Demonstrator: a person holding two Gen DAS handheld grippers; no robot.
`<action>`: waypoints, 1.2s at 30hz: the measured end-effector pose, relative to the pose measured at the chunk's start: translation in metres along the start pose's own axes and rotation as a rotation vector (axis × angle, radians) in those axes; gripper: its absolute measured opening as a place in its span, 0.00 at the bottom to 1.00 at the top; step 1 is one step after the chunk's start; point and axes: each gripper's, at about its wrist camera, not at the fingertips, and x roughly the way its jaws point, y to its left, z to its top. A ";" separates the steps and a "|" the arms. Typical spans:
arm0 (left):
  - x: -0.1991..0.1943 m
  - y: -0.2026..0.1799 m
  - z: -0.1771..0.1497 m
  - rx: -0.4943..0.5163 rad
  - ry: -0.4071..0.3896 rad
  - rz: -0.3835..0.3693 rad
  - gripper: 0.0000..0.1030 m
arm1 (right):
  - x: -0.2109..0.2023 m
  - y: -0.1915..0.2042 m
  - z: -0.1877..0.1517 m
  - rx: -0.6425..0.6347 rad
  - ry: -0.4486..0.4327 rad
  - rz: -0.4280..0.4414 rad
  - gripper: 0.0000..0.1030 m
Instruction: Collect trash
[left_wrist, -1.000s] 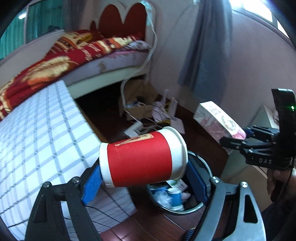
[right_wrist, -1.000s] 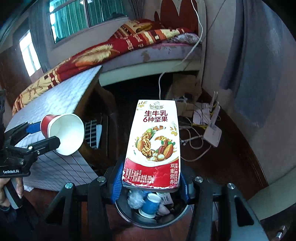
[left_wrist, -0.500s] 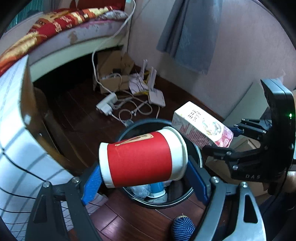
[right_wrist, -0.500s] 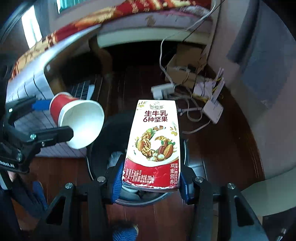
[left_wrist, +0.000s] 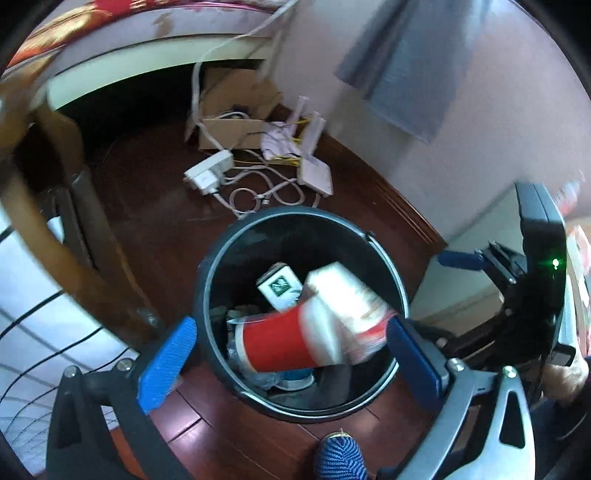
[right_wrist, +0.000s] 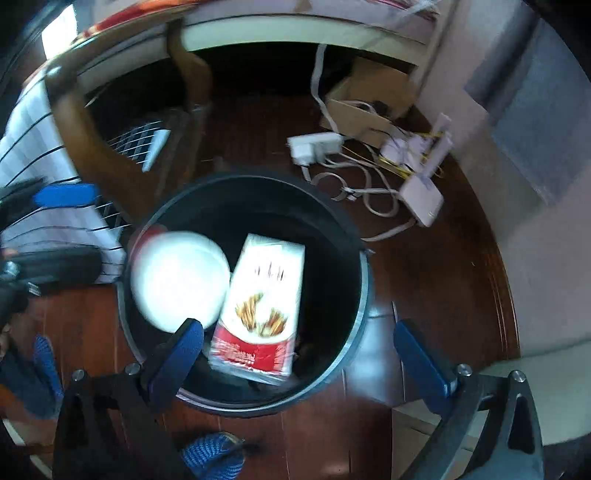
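Over dark floorboards, cup and carton hang between spread grippers.

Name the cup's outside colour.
Red, with a white rim; the cup shows best in the left wrist view.

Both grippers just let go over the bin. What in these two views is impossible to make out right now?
- Carton print: motion-blurred in both views.
- Whether the red cup and carton have landed or are falling: blur.
- Bin bottom: covered by cup and carton.
- Green-labelled pack: text too small, partly covered.
- Left gripper and right gripper: open, bodies cut off by the frame edge.
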 end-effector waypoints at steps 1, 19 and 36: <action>-0.002 0.001 -0.002 0.007 -0.008 0.019 1.00 | 0.000 -0.005 0.000 0.026 0.000 0.010 1.00; -0.119 0.025 -0.026 0.010 -0.171 0.264 1.00 | -0.100 0.053 0.029 0.037 -0.192 0.017 1.00; -0.259 0.010 -0.072 -0.016 -0.342 0.356 1.00 | -0.256 0.132 -0.017 0.073 -0.338 -0.058 1.00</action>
